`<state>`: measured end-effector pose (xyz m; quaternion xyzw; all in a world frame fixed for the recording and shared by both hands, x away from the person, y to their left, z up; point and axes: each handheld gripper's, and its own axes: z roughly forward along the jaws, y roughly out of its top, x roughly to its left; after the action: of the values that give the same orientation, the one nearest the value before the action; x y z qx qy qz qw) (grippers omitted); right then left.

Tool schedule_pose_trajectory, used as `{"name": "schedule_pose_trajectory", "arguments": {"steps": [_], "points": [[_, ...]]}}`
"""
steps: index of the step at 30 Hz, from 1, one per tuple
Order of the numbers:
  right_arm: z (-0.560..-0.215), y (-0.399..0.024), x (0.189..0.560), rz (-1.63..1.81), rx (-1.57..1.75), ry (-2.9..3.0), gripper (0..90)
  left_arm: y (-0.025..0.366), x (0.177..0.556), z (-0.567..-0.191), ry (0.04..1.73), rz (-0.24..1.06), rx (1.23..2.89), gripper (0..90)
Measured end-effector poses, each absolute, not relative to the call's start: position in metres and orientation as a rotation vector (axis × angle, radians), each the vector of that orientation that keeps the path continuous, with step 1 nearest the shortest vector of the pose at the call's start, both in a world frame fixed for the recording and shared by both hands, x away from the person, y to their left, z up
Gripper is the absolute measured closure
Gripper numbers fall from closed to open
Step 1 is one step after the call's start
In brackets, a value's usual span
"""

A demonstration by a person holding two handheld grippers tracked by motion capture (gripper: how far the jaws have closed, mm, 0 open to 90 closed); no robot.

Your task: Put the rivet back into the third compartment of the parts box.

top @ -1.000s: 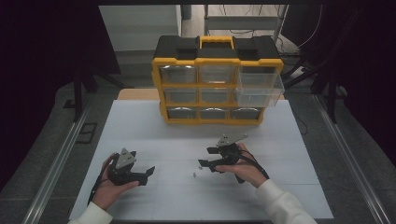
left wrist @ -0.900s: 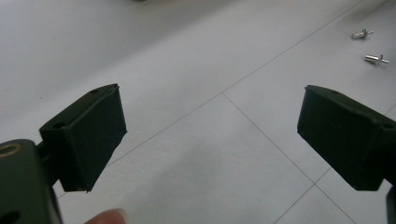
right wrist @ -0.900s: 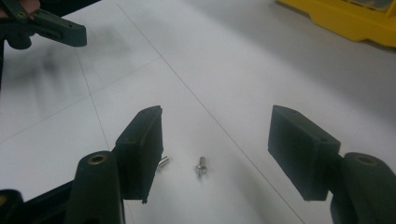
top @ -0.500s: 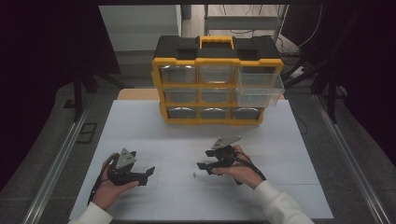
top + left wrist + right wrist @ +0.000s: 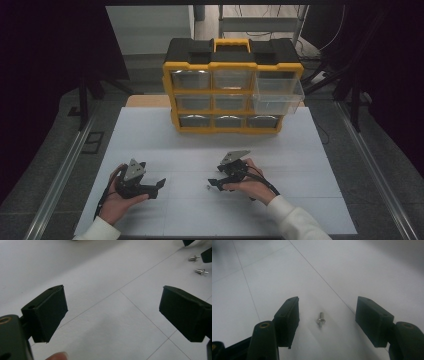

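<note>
A small silver screw (image 5: 320,320) lies on the white table top (image 5: 200,145), between the jaws of my right gripper (image 5: 329,312). The jaws stand apart on either side of the screw and do not touch it. In the high view the right gripper (image 5: 214,181) is low over the table at centre right, pointing left at the screw (image 5: 207,187). My left gripper (image 5: 156,187) rests at the front left, open, with nothing between its jaws (image 5: 112,312). The left gripper view shows two screws (image 5: 201,271) at its top right, beside the right gripper's jaw tips.
A yellow and black drawer organizer (image 5: 232,85) stands at the back of the table. Its clear right-hand drawer (image 5: 277,95) is pulled out. Thin grid lines cross the white top. Metal rails run along both sides of the table.
My right gripper has sunk a little toward the table and the screw, jaws unchanged. The left gripper has not moved.
</note>
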<state>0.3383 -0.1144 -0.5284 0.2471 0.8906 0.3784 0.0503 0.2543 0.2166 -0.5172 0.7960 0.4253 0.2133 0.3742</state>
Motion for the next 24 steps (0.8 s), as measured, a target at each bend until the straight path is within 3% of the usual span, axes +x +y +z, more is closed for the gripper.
{"name": "schedule_pose_trajectory", "arguments": {"steps": [16,22,24], "points": [[-0.5318,-0.1095,0.3338,1.050,0.674,2.668,48.0,0.2167,0.2541,-0.5171,1.086,0.547,2.039,8.3],[-0.5305,-0.1071,0.3286,1.037,0.645,2.680,62.3,0.2165,0.2541,-0.5174,1.086,0.545,2.040,8.3],[-0.5297,-0.1073,0.3285,1.036,0.661,2.687,71.0,0.2165,0.2540,-0.5172,1.085,0.546,2.040,8.3]]}}
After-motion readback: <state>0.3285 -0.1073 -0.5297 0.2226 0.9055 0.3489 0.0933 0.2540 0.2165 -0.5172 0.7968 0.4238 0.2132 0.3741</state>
